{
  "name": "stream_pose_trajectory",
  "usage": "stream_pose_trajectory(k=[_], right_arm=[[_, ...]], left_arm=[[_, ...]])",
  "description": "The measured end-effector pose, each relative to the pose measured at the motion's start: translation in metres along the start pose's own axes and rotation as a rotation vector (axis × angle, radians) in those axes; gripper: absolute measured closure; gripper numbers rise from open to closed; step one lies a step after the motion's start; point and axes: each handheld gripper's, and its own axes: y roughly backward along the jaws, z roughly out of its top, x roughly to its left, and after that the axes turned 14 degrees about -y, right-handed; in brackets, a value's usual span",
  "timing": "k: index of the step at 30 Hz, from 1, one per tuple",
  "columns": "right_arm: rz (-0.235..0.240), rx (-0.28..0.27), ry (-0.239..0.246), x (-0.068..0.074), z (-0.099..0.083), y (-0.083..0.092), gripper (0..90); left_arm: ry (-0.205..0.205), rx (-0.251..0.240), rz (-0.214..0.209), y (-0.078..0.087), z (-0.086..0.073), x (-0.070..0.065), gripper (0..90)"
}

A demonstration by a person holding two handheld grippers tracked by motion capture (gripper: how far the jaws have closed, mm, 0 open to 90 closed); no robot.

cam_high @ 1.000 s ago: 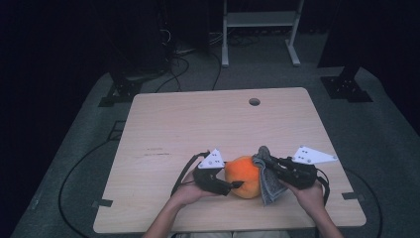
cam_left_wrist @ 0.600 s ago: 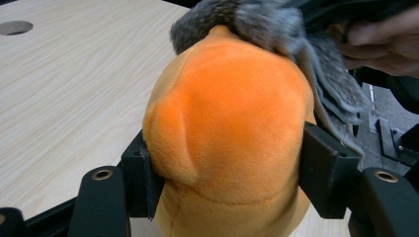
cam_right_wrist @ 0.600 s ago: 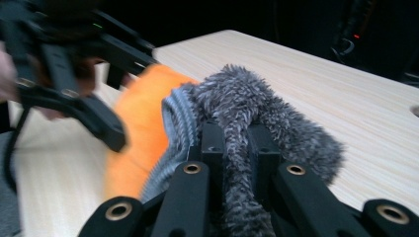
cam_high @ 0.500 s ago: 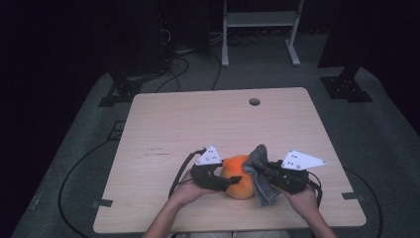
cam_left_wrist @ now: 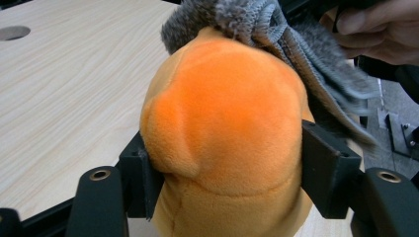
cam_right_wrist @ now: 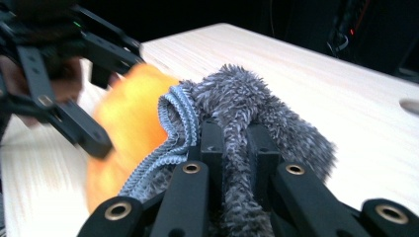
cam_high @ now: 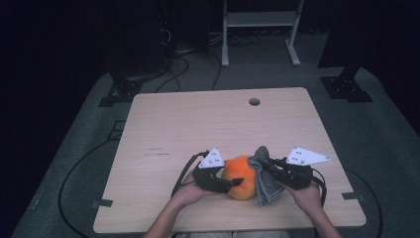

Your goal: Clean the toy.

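Near the front edge of the wooden table, an orange plush toy sits between the two hand-held grippers. The left gripper grasps the toy: in the left gripper view its two black fingers press into opposite flanks of the soft body, which bulges above and below them. Its jaws have just been shifting slightly, with the toy between them throughout. The right gripper is clenched on a grey fuzzy cloth; in the right gripper view the fingers pinch a fold of the cloth, which spills forward past the fingertips and lies draped against the toy's top and far flank, touching it. The person's left hand and right hand hold the gripper bodies.
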Motion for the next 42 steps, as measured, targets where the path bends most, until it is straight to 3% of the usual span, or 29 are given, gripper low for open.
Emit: stream_pose_trajectory(k=[4,8,11,13,15,18,21,23,27,29,31,35,37,40,42], right_arm=[[-0.015,0.017,-0.012,-0.006,-0.005,0.003,80.6],[0.003,0.004,0.024,0.007,-0.001,0.003,80.6],[0.03,0.002,0.068,0.022,0.003,0.0,80.6],[0.081,-0.005,0.097,0.033,0.006,-0.002,80.6],[0.079,0.003,0.113,0.036,0.007,-0.002,80.6],[0.084,0.001,0.092,0.029,0.006,-0.001,80.7],[0.065,-0.001,0.055,0.018,0.005,0.002,80.7],[0.063,-0.002,0.044,0.017,0.005,0.004,80.7],[0.118,-0.026,0.091,0.032,0.009,0.005,80.6],[0.116,-0.015,0.109,0.036,0.011,0.003,80.6],[0.095,-0.002,0.113,0.032,0.009,0.001,80.7],[0.075,0.001,0.067,0.017,0.007,0.005,80.6],[0.078,0.002,0.046,0.011,0.006,0.008,80.6],[0.105,-0.008,0.034,0.015,0.007,0.011,80.7],[0.134,-0.004,0.075,0.03,0.012,0.011,80.7]], left_arm=[[0.038,-0.015,0.007,0.001,-0.003,0.004,32.5],[0.039,-0.019,0.022,-0.002,-0.002,0.002,32.5],[0.006,-0.014,0.021,-0.004,0.0,-0.003,32.6],[-0.019,-0.015,0.009,-0.005,0.001,-0.007,32.7],[-0.039,-0.016,-0.005,-0.005,0.001,-0.009,31.9],[-0.037,-0.029,-0.027,-0.004,0.0,-0.007,30.8],[-0.046,-0.03,-0.022,-0.006,0.002,-0.011,31.2],[-0.066,-0.025,-0.014,-0.008,0.004,-0.014,31.4],[-0.155,-0.01,-0.048,-0.012,0.006,-0.025,32.0],[-0.2,0.012,-0.044,-0.013,0.008,-0.03,31.0],[-0.185,0.012,-0.043,-0.013,0.009,-0.028,27.6],[-0.083,0.004,-0.021,-0.013,0.007,-0.018,17.8],[-0.056,0.008,-0.034,-0.016,0.006,-0.016,17.6],[-0.096,0.009,-0.041,-0.016,0.006,-0.02,28.7],[-0.15,0.008,-0.057,-0.017,0.007,-0.027,31.8]])
